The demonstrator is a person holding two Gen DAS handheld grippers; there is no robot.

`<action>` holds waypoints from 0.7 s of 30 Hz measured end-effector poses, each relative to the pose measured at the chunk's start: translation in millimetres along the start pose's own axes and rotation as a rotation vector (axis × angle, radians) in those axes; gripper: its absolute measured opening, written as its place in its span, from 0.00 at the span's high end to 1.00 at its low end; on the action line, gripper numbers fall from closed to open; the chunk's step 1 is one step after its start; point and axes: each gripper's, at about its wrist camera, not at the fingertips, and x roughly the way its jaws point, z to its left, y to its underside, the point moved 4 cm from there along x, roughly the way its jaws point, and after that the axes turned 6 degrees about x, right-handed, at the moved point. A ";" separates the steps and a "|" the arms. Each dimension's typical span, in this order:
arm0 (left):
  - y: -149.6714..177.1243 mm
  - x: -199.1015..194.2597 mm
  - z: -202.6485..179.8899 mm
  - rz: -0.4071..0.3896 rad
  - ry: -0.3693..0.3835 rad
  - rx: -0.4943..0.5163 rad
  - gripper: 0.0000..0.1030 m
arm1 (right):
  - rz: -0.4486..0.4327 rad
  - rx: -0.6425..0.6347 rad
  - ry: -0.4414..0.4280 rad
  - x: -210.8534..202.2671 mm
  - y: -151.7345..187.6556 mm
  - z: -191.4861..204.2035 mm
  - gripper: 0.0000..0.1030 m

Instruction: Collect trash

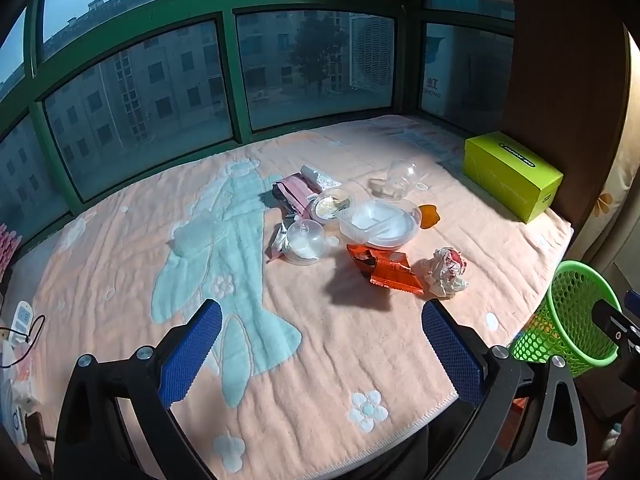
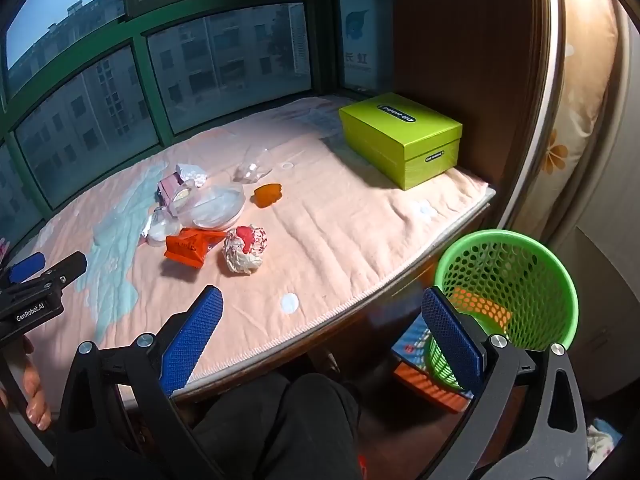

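Observation:
Trash lies in a heap mid-blanket: an orange wrapper (image 1: pixel 386 270) (image 2: pixel 188 248), a crumpled paper ball (image 1: pixel 444 274) (image 2: pixel 245 249), clear plastic trays and lids (image 1: pixel 380 222) (image 2: pixel 212 206), a round clear cup (image 1: pixel 306 240), a pink packet (image 1: pixel 298 192) and an amber piece (image 1: pixel 430 216) (image 2: pixel 269 195). A green mesh basket (image 1: pixel 568 322) (image 2: pixel 504 284) stands on the floor off the right edge. My left gripper (image 1: pixel 322 346) hangs open over the near blanket, short of the heap. My right gripper (image 2: pixel 322 344) is open too, over the bed's edge beside the basket.
A lime-green box (image 1: pixel 514 174) (image 2: pixel 402 144) sits at the back right against a wooden panel. Green-framed windows line the far side. A clear bottle (image 1: pixel 398 180) lies behind the heap. The person's dark-clad knee (image 2: pixel 288 420) is below the bed edge. Clutter and a cable sit at far left (image 1: pixel 20 340).

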 end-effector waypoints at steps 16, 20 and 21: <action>-0.4 0.1 -1.4 0.001 -0.002 0.003 0.06 | 0.008 0.002 0.000 5.9 2.9 0.2 0.05; -0.6 0.2 -1.3 0.001 -0.002 0.001 0.06 | 0.009 0.002 0.000 6.2 3.3 1.0 0.05; -0.7 0.2 -1.5 0.000 -0.002 0.002 0.06 | 0.009 0.001 -0.002 6.8 3.7 0.6 0.05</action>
